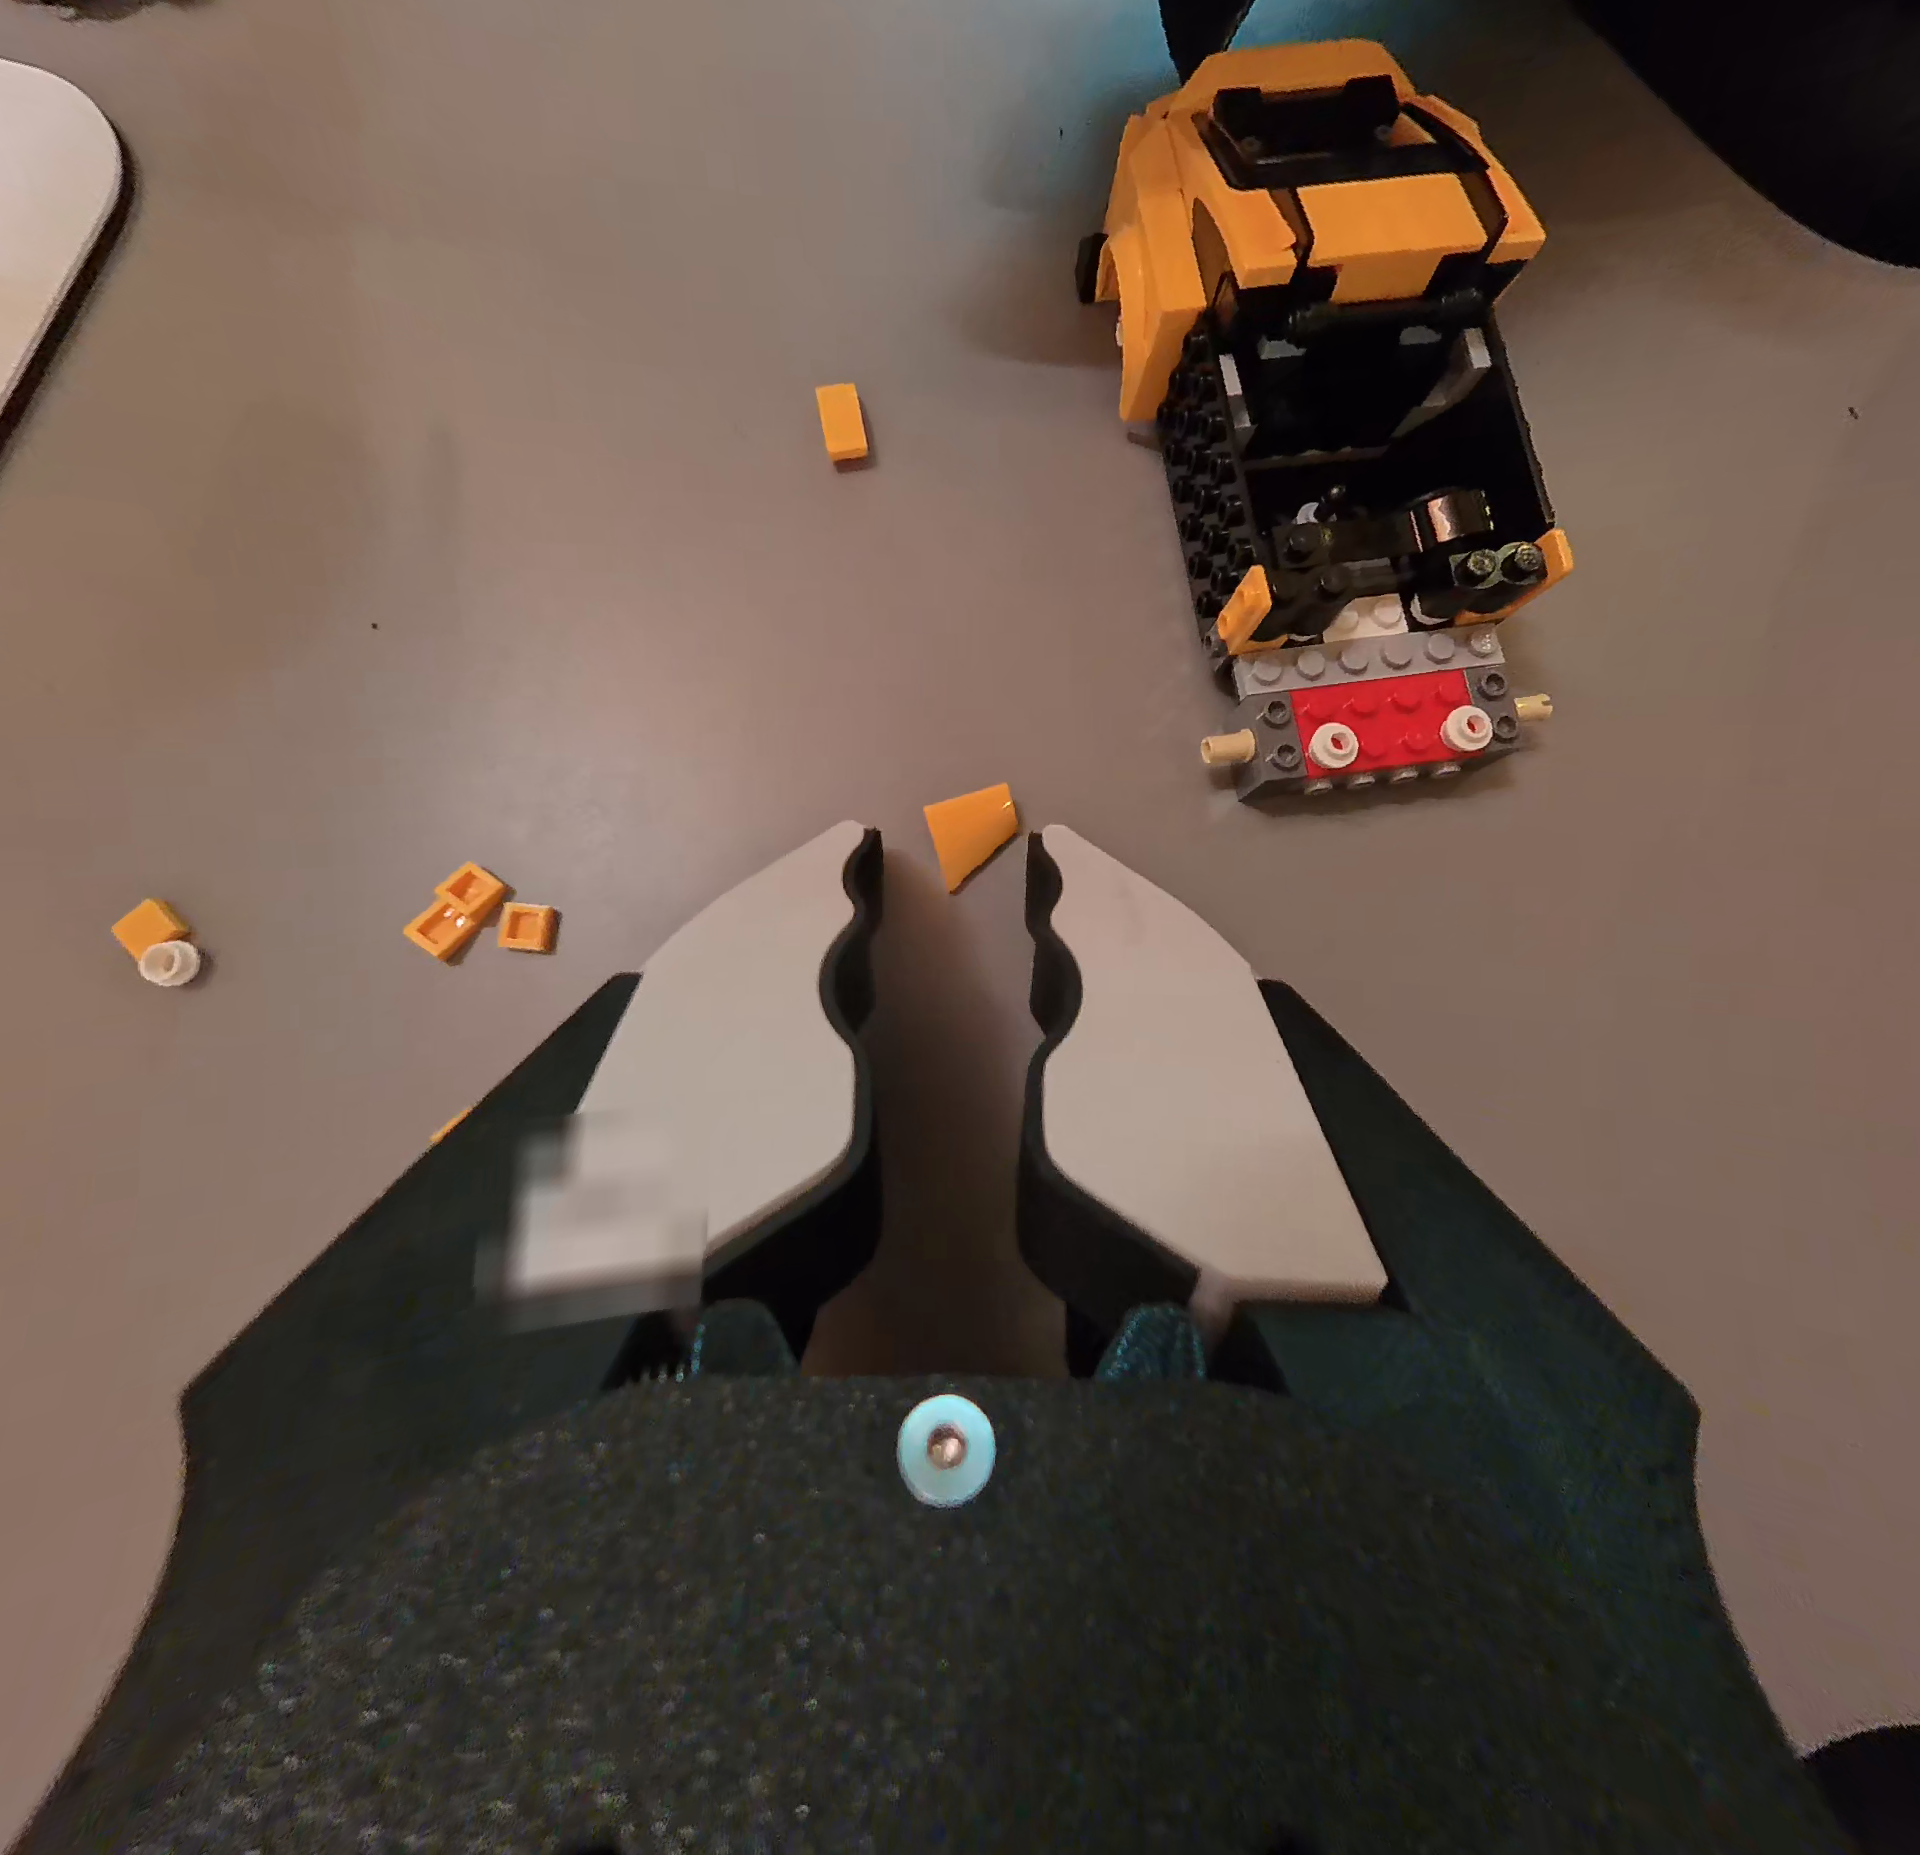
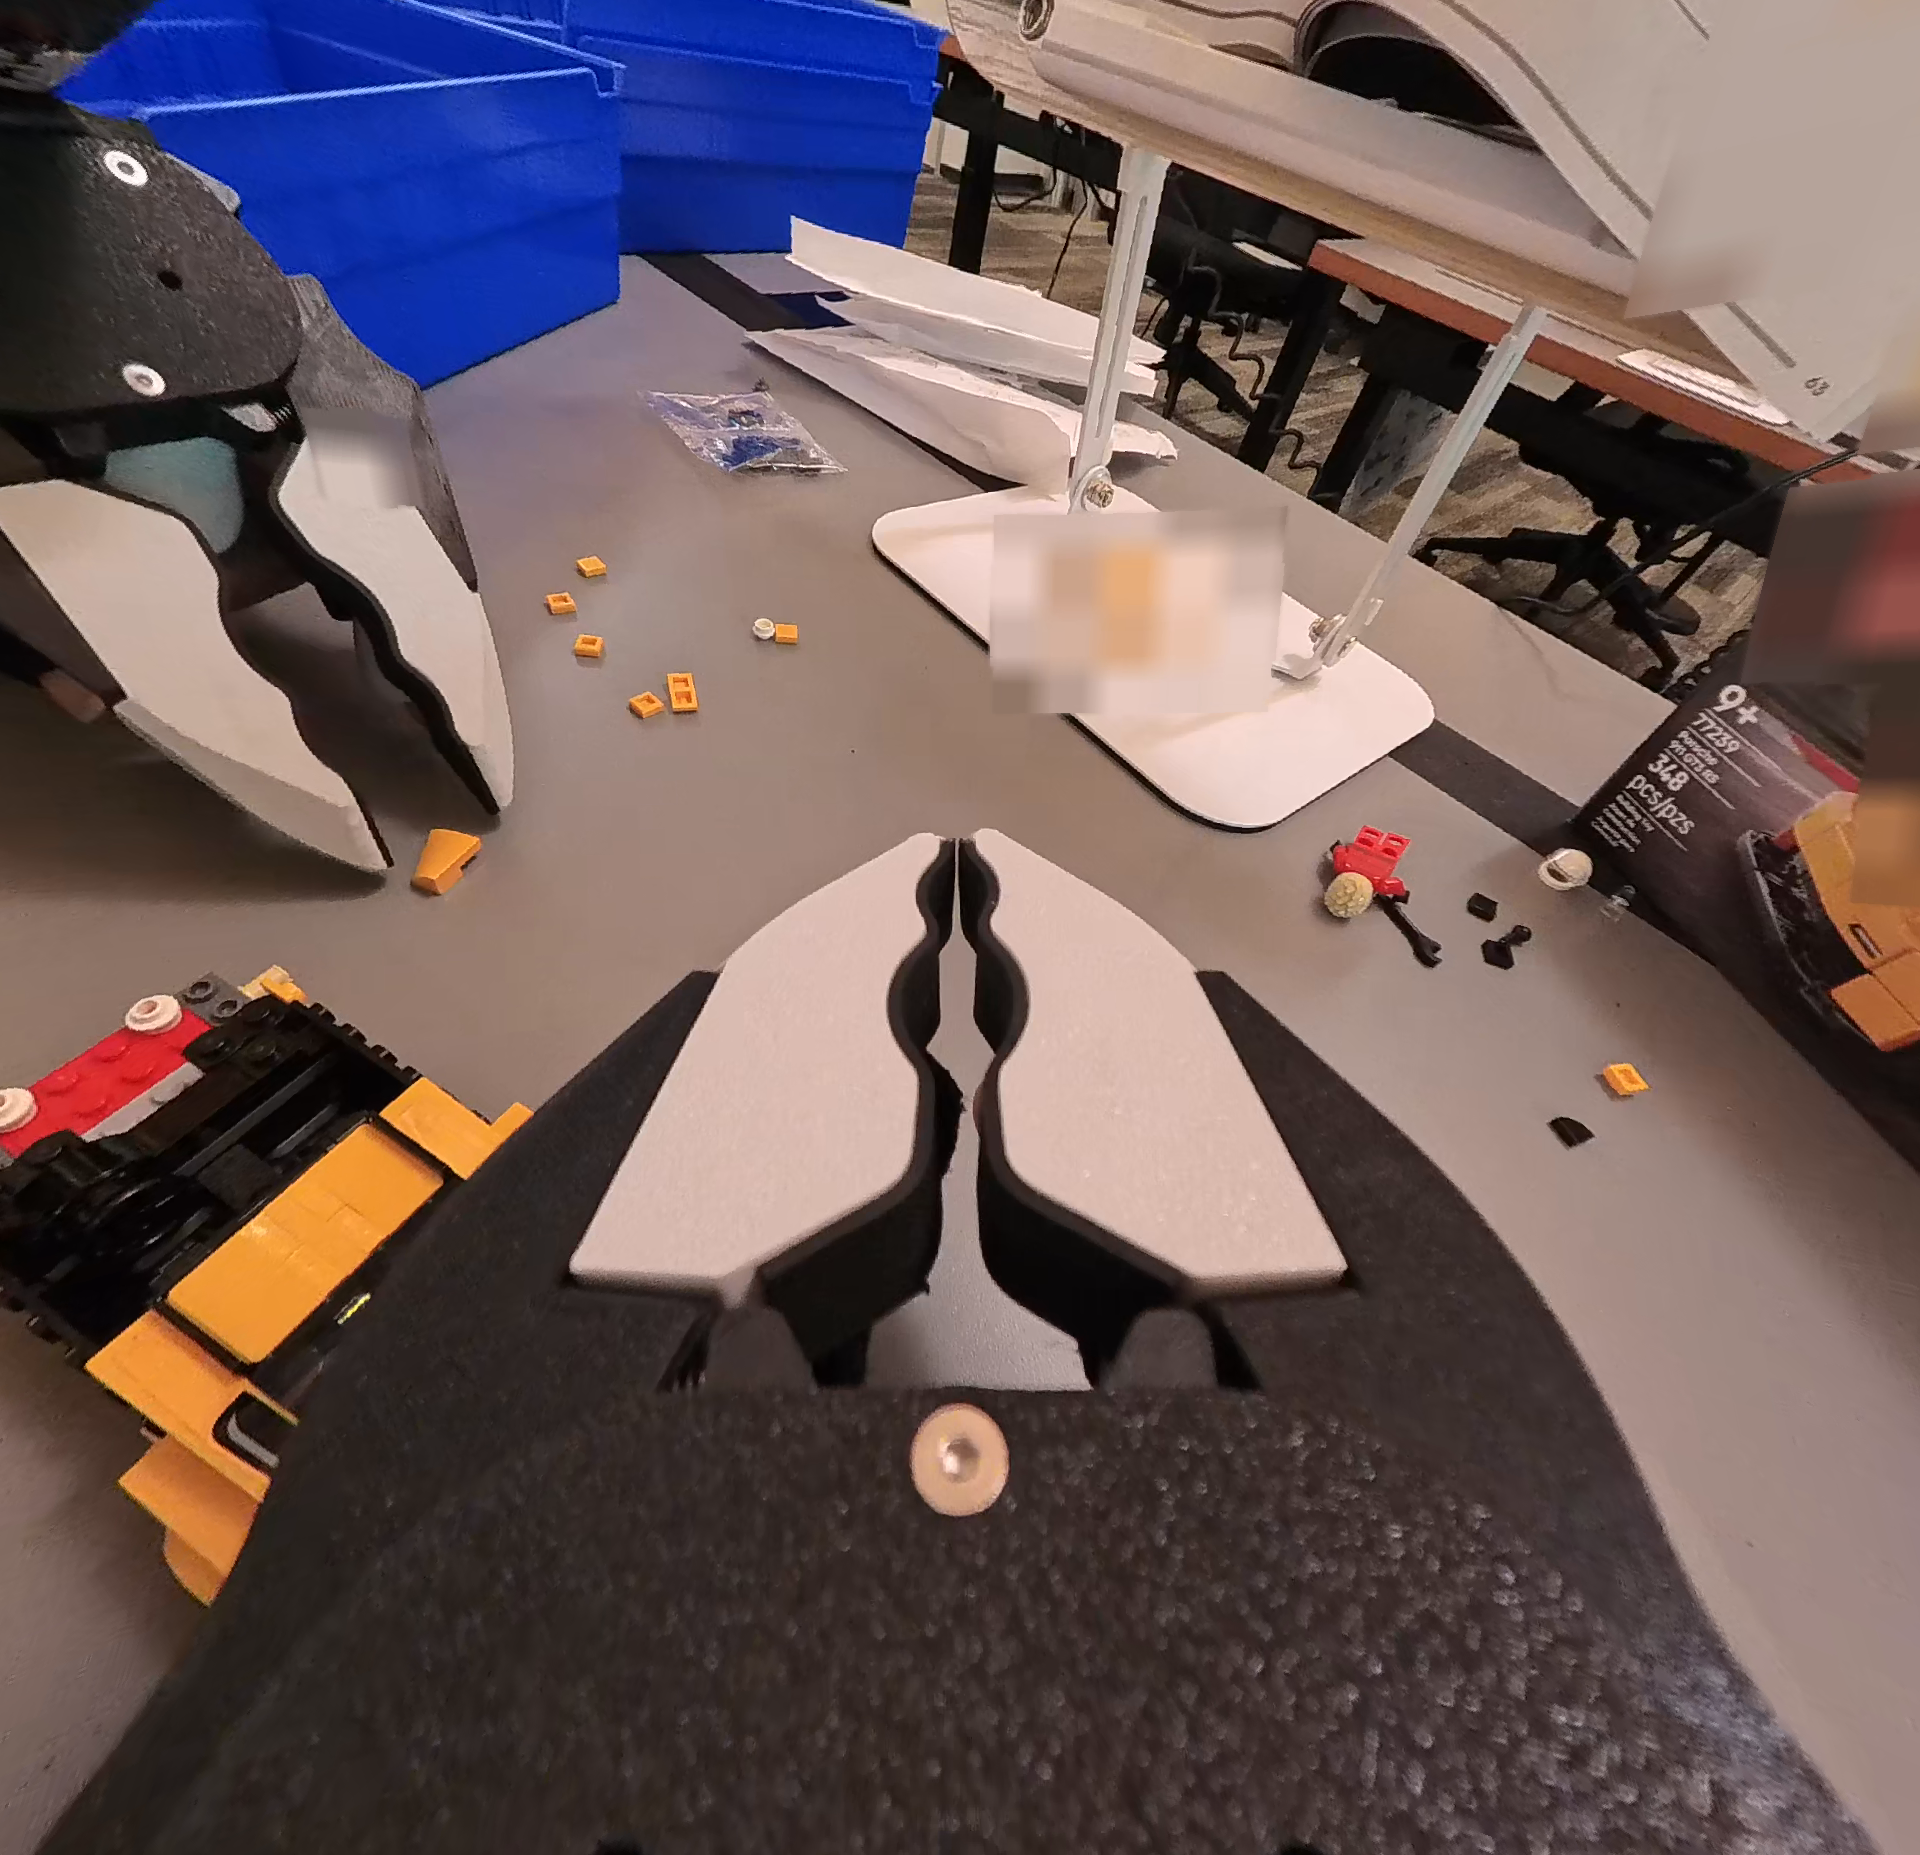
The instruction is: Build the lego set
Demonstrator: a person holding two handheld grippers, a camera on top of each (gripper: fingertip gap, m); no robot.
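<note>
Left gripper (image 1: pixel 954 839): jaws apart, gripping nothing, orange wedge piece (image 1: pixel 968 831) lying free on grey table (image 1: pixel 623 610) at the tips. Right gripper (image 2: pixel 956 844): jaws together, bare.

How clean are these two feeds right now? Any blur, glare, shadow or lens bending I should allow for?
Left wrist view: sharp and warm-lit; small glints on the orange wedge piece; cyan cast behind the toy car; dark top-right corner. Right wrist view: strong wide-angle bending of the blue bins; the left gripper casts a soft shadow; the far room is dimmer.
</note>
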